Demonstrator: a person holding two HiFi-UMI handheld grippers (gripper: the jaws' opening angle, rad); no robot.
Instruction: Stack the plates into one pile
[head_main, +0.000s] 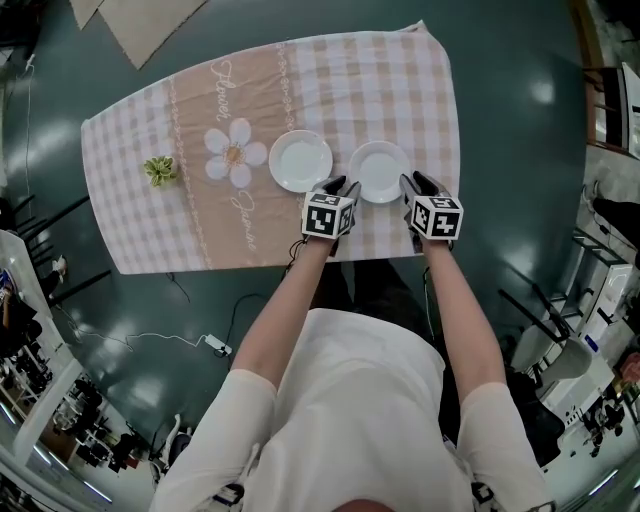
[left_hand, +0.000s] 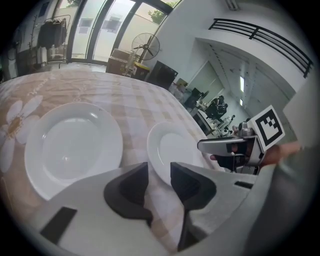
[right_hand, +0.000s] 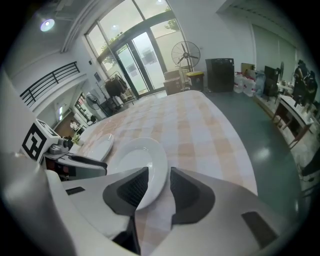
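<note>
Now two white plates lie flat, side by side and unstacked, on one checked cloth (head_main: 400, 80): left plate (head_main: 300, 160) and right plate (head_main: 380, 170). The left gripper (head_main: 340, 186) has its jaws apart and empty. The right gripper (head_main: 413, 183) has its jaws apart astride the right plate's rim. The cloth's cursive lettering (head_main: 243, 215) is unreadable. The floor (head_main: 510, 120) is dark green.

Wearing white short-sleeved T-shirt (head_main: 350, 400); left gripper (head_main: 341, 186), right gripper (head_main: 414, 181) showing grey bodies, black pads (left_hand: 127, 192), carrying white cubes (head_main: 328, 214) with black square markers.

The cloth-covered table (head_main: 380, 80) carries a left plate (head_main: 300, 160), a right plate (head_main: 380, 172) and a green sprig (head_main: 159, 170)
</note>
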